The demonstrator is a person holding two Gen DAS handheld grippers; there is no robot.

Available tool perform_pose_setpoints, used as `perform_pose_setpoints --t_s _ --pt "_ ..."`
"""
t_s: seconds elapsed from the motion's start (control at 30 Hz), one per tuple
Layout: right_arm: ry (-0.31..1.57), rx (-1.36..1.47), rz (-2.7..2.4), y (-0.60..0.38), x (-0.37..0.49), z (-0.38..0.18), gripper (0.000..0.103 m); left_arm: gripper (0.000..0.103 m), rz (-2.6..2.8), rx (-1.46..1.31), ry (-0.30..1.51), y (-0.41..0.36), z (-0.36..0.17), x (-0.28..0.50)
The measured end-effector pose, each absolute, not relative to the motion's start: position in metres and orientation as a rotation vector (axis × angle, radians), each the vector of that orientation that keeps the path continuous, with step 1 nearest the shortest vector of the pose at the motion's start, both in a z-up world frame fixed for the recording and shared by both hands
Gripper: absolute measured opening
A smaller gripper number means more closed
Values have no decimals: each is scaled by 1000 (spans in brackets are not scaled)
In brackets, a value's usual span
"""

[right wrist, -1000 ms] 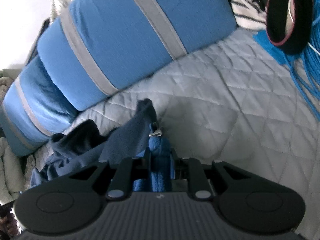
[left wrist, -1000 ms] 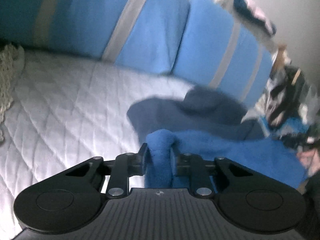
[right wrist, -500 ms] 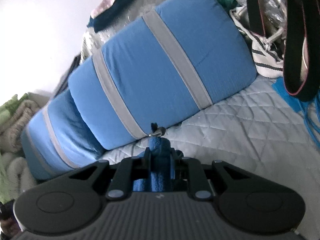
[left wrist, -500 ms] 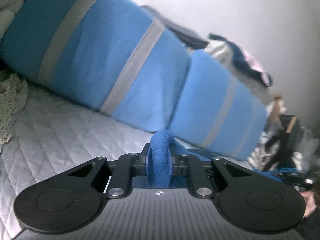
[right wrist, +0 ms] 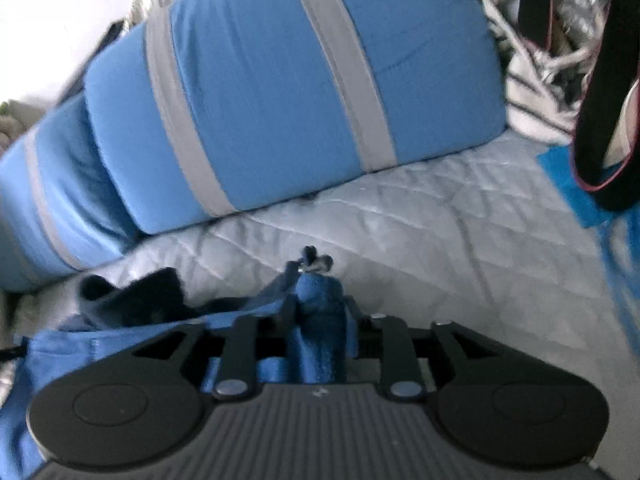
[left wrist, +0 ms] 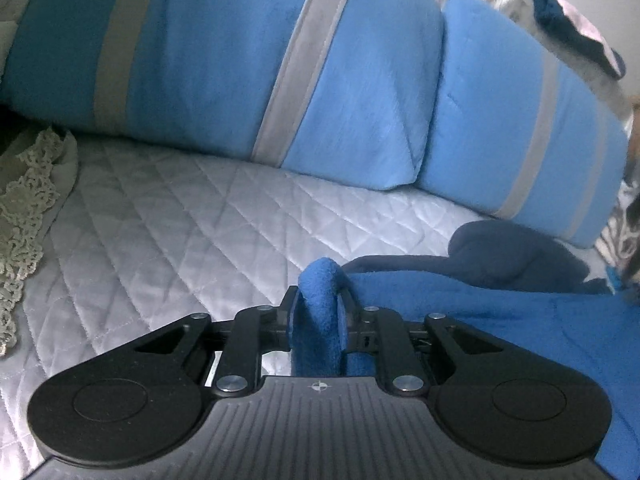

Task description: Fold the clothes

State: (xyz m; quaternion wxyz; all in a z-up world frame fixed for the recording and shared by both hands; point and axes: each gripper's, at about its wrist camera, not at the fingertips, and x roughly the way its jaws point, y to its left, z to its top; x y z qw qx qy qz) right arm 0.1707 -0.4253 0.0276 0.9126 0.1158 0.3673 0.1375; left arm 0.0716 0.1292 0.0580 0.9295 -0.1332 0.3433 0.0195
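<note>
Garment: I hold a blue fleece garment with a dark navy hood (left wrist: 500,312) by two pinched edges; it lies on the pale grey quilted bedcover (left wrist: 180,216).
Long axis: I see the fleece stretched sideways between my two tools, hood end pointing away from me toward the blue cushions with grey stripes (left wrist: 248,52).
Left gripper (left wrist: 319,312): my jaws are clamped on a rolled fold of the fleece; the rest spreads off to the right of the tool.
Right gripper (right wrist: 320,320): my jaws are pressed together on a bunched fleece edge, a small metal zip pull (right wrist: 316,260) sticking up just past the tips; the cloth trails off to the left.
Surroundings: cream lace cloth (left wrist: 24,200) at far left; black strap with red edging (right wrist: 600,100) hanging at right.
</note>
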Motion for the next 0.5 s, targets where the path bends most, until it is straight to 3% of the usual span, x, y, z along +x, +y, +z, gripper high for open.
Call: perform_pose_setpoints --t_s 0.03,0.07,0.2,0.37,0.5 --pt "742 216 260 -424 168 32 85 24 44 -274 710 129 59 72" --pt "718 191 238 -422 164 37 87 31 53 -274 717 128 60 72" --pt "636 164 260 -413 149 61 89 50 121 -266 729 127 64 74" --pt "591 215 356 -386 138 87 99 59 222 -285 630 126 94 61" --pt "658 255 396 -347 155 85 99 65 232 -272 514 111 122 44"
